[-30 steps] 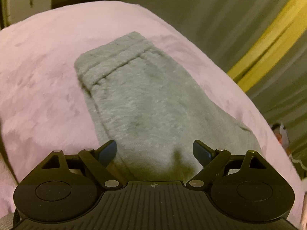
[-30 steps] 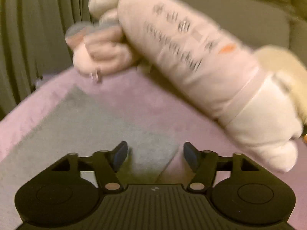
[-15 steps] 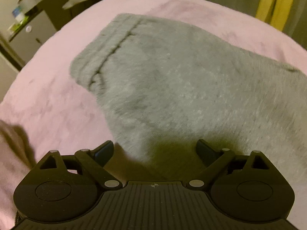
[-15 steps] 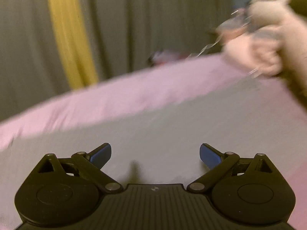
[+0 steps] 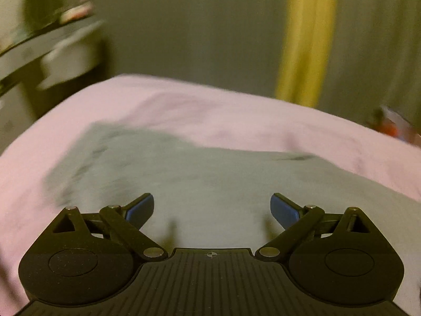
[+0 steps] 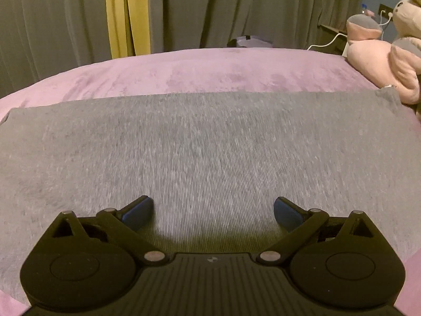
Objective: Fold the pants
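Gray pants spread flat on the pink bed, both your grippers open above them.

The bed (image 6: 210, 71) carries the gray pants (image 6: 210, 144) across its near half, their far edge running straight from side to side, and the stuffed toys (image 6: 379, 52) sit at its far right corner. Your right gripper (image 6: 213, 209) hangs over the pants' near part, jaws wide apart, nothing between them. Your left gripper (image 5: 211, 206) is spread likewise over the pants (image 5: 210, 179), gripping nothing; that view is blurred.
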Tool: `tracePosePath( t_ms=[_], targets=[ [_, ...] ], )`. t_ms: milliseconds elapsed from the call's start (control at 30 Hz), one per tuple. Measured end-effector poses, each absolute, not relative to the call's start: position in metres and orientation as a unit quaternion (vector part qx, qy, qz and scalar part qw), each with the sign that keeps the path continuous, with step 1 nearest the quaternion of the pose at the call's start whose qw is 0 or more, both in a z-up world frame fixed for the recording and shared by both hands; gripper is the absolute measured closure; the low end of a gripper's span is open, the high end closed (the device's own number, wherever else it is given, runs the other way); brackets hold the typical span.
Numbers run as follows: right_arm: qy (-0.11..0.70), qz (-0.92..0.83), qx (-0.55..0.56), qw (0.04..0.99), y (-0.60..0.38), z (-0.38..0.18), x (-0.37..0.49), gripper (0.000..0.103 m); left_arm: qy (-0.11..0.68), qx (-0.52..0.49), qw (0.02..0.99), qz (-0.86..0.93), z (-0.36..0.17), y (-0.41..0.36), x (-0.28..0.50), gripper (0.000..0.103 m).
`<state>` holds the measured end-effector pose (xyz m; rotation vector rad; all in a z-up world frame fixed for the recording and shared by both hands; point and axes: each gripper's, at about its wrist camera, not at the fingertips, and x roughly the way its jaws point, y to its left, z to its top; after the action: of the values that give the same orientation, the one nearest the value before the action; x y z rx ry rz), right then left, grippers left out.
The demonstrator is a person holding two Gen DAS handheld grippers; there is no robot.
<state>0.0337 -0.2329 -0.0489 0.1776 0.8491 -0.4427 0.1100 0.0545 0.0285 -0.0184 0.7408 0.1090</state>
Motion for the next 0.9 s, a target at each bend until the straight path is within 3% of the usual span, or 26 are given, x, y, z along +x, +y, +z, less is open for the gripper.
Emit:
tracePosePath(
  t_ms=[233, 567, 733, 900],
  targets=[
    [0.402, -0.217, 0.087, 0.885, -0.229, -0.048, 0.027, 0.004, 0.423, 0.052, 0.904, 0.007, -0.028, 0.026, 0.146, 0.003],
    [0.399, -0.218, 0.086, 0.887, -0.227, -0.048, 0.022, 0.004, 0.35, 0.034, 0.934, 0.061, -0.038, 0.054, 0.186, 0.0],
    [0.386, -0.223, 0.084, 0.891, -0.224, -0.05, 0.019, 0.004, 0.359, -0.028, 0.928, 0.099, -0.038, 0.077, 0.193, 0.0],
    [0.375, -0.222, 0.087, 0.896, -0.221, -0.046, 0.023, 0.004, 0.354, 0.026, 0.928, 0.11, -0.04, 0.065, 0.177, 0.0]
  ],
)
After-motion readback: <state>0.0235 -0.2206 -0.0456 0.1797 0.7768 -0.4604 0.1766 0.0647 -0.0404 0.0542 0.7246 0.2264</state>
